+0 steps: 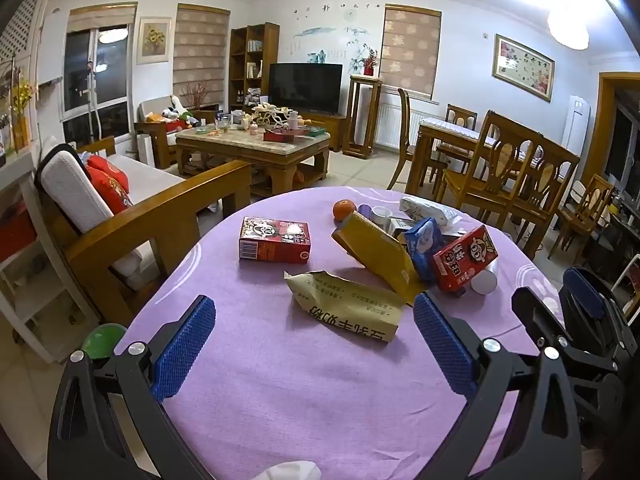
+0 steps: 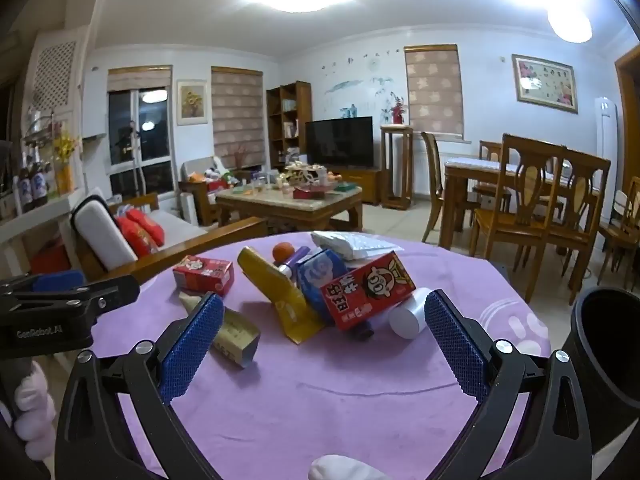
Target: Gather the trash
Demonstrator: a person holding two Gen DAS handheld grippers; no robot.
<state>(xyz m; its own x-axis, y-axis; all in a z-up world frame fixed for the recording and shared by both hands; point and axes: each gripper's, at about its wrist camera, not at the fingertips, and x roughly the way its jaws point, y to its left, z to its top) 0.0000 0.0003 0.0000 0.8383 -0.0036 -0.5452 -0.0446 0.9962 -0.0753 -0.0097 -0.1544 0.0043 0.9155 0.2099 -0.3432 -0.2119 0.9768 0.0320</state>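
Litter lies on a round table under a purple cloth (image 1: 280, 400). A red drink carton (image 1: 274, 240) lies flat at the left, and a crumpled tan pouch (image 1: 348, 304) lies nearest me. To the right, a yellow pouch (image 1: 376, 252), a blue packet (image 1: 424, 248) and a tilted red carton (image 1: 464, 258) lean in a heap beside a white paper cup (image 1: 484, 282). My left gripper (image 1: 316, 340) is open just short of the tan pouch. My right gripper (image 2: 324, 340) is open before the tilted red carton (image 2: 368, 288) and the cup (image 2: 408, 316). Neither gripper holds anything.
An orange (image 1: 344, 209), a white mug (image 1: 382, 216) and a white plastic bag (image 1: 428, 208) sit at the table's far side. A black bin (image 2: 608, 344) stands at the right edge. A wooden sofa (image 1: 160, 220) is on the left and dining chairs (image 1: 512, 176) on the right.
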